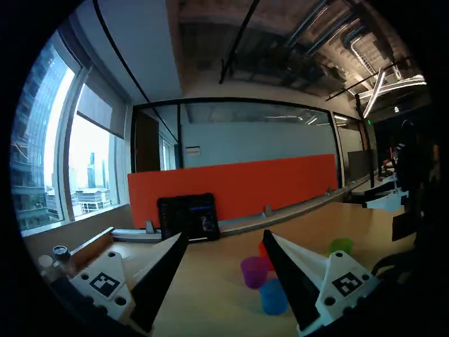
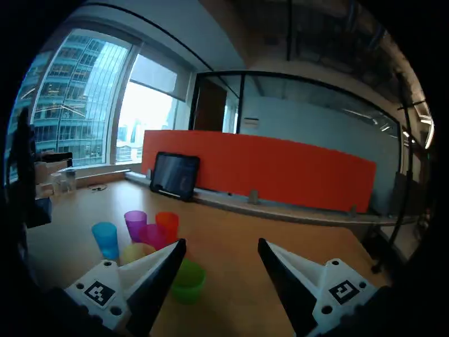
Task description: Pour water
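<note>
Several coloured plastic cups stand on the wooden table (image 2: 236, 264). In the right gripper view a blue cup (image 2: 105, 238), a purple cup (image 2: 135, 223), a red cup (image 2: 168, 224), a magenta cup (image 2: 152, 235) and a yellow cup (image 2: 136, 253) cluster left of my right gripper (image 2: 221, 242). A green cup (image 2: 188, 281) sits just beside its left finger. That gripper is open and holds nothing. In the left gripper view my left gripper (image 1: 223, 233) is open above the table, with the purple cup (image 1: 254, 271) and the blue cup (image 1: 273, 296) below its gap. The red cup (image 1: 261, 251) is half hidden by the right finger, and the green cup (image 1: 341, 245) stands farther right.
A dark tablet (image 2: 175, 176) leans against the orange divider (image 2: 269, 168) at the table's back. Small jars (image 2: 63, 181) stand near the window on the left. A person's dark shape (image 1: 416, 168) and a white gripper (image 1: 388, 200) are at the right edge of the left gripper view.
</note>
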The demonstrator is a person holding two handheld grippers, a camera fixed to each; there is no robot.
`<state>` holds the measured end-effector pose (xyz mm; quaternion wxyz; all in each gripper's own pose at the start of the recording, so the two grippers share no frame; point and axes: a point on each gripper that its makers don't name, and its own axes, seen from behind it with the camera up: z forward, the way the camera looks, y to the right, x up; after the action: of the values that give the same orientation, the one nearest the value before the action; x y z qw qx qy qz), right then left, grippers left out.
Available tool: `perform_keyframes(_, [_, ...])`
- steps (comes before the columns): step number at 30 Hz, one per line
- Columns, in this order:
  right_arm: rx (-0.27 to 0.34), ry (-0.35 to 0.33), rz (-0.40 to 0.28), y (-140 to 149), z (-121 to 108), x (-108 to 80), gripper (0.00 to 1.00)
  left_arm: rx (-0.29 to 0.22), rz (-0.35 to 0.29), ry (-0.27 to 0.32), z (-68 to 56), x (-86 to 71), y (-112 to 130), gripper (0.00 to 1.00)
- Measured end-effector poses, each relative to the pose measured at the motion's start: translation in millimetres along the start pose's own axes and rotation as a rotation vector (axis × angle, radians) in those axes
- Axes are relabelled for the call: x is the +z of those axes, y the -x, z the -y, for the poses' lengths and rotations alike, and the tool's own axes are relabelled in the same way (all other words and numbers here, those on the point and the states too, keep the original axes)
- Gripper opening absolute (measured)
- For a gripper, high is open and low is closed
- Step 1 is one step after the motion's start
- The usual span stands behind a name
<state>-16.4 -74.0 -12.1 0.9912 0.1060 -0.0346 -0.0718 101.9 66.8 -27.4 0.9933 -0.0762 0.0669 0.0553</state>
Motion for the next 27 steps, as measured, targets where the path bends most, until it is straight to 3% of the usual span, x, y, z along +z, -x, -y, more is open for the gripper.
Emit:
perform_keyframes(8, [0.067, 0.123, -0.093, -13, -12, -3.3, 1.00, -0.003, -0.022, -0.103, 11.0, 1.4, 8, 0.99])
perform_keyframes(14, [0.122, 0.240, -0.138, -8, -36, -10.3, 1.00, -0.018, -0.009, -0.175, 23.0, 1.5, 21, 0.99])
perform_keyframes(27, [0.137, 0.317, -0.169, 3, -50, -23.4, 1.00, 0.011, 0.027, -0.225, 29.1, 10.3, 48, 0.99])
